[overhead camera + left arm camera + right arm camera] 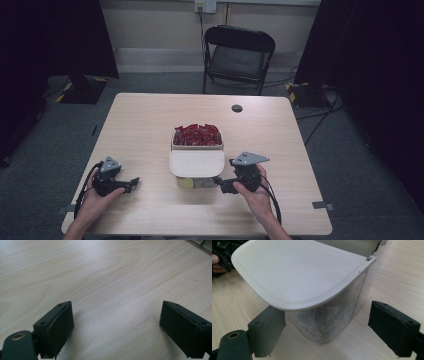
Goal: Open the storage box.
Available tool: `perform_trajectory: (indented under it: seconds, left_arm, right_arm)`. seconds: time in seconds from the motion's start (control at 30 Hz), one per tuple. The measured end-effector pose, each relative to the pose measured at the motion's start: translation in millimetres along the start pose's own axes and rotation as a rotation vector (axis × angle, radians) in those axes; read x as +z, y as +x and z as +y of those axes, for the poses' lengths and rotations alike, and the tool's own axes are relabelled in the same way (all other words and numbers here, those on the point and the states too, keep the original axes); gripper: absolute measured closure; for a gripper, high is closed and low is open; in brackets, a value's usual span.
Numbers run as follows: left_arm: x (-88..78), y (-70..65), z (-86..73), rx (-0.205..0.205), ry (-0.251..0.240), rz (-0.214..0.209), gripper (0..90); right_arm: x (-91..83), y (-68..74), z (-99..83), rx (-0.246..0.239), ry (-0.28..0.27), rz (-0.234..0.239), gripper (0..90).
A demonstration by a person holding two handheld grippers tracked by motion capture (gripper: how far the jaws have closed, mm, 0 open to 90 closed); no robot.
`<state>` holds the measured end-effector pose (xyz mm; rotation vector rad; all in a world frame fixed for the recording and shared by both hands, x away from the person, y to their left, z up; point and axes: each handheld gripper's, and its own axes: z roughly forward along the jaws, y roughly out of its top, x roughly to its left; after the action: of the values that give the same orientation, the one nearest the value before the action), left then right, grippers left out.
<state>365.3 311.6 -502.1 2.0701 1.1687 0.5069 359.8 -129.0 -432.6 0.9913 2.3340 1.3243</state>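
Right gripper, black two-jaw unit with a grey three-cornered plate on top, sits with jaws spread wide and nothing between them. In the right gripper view its own jaws straddle the near lower corner of the clear plastic container, not touching it.

Container stands mid-table, just left of that gripper and slightly forward of it. Its cream hinged lid covers the near half and overhangs toward the person; the far half is open and heaped with red foil packets. Through the clear wall under the lid I can see crumpled pale wrappers or packets, too blurred to identify.

Key relation: the container's long axis runs away from the person, with the lid's rounded lip pointing back at the grippers. From the right gripper, the lip hangs just above and in front of the jaws, near the left one.

Left gripper, same black build, also has its jaws parked apart and holds nothing; the left gripper view has bare light wood table ahead of it. It sits well apart from the container, on the far side from the right one.

Judgement: the right hand is clearly nearer, so I'd expect it to take the lid or body first, approaching from the side.
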Motion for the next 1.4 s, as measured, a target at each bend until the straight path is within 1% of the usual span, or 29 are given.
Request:
perform_trajectory:
  seconds: [0.07, 0.2, 0.4, 0.5, 0.63, 0.77, 0.9, 1.0, 1.1, 1.2, 1.27, 1.4]
  left_arm:
    - [0.1, -0.1, 0.0, -0.001, -0.002, 0.000, 11.5]
    - [0.1, -0.1, 0.0, -0.001, -0.002, 0.000, 11.5]
    - [0.1, -0.1, 0.0, -0.001, -0.002, 0.000, 11.5]
    - [0.0, -0.1, 0.0, 0.000, 0.000, 0.000, 11.5]
    - [0.1, -0.1, 0.0, -0.001, -0.002, 0.000, 11.5]
    - [0.1, -0.2, 0.0, -0.002, -0.001, 0.000, 11.5]
    - [0.1, -0.1, 0.0, -0.001, -0.002, 0.000, 11.5]
    - [0.1, -0.1, 0.0, -0.001, -0.002, 0.000, 11.5]
    - [0.1, -0.1, 0.0, -0.001, -0.001, 0.000, 11.5]
    - [0.1, -0.1, 0.0, -0.001, -0.002, 0.000, 11.5]
    - [0.1, -0.1, 0.0, -0.001, -0.002, 0.000, 11.5]
    - [0.1, -0.1, 0.0, -0.001, -0.002, 0.000, 11.5]
  right_arm:
    - [0.1, -0.1, 1.5, 0.006, -0.004, 0.011, 13.3]
    - [-0.6, -0.6, 5.2, 0.020, -0.016, 0.013, 13.7]
    - [-1.3, -3.2, 8.8, 0.021, -0.015, 0.018, 13.2]
    - [-1.9, -4.8, 12.1, 0.026, -0.025, 0.019, 13.1]
    - [-1.4, -6.6, 16.8, 0.027, -0.027, 0.029, 12.9]
    - [-0.7, -7.5, 21.4, 0.023, -0.031, 0.017, 13.6]
    - [1.5, -10.1, 23.9, 0.029, -0.032, 0.016, 13.6]
    - [4.0, -12.8, 24.8, 0.041, -0.034, 0.020, 13.7]
    - [5.1, -13.9, 26.8, 0.048, -0.037, 0.015, 13.9]
    - [6.1, -16.4, 29.1, 0.074, -0.042, 0.039, 13.9]
    - [6.9, -17.1, 30.7, 0.067, -0.040, 0.032, 13.9]
    - [7.6, -18.8, 33.0, 0.069, -0.045, 0.032, 13.9]
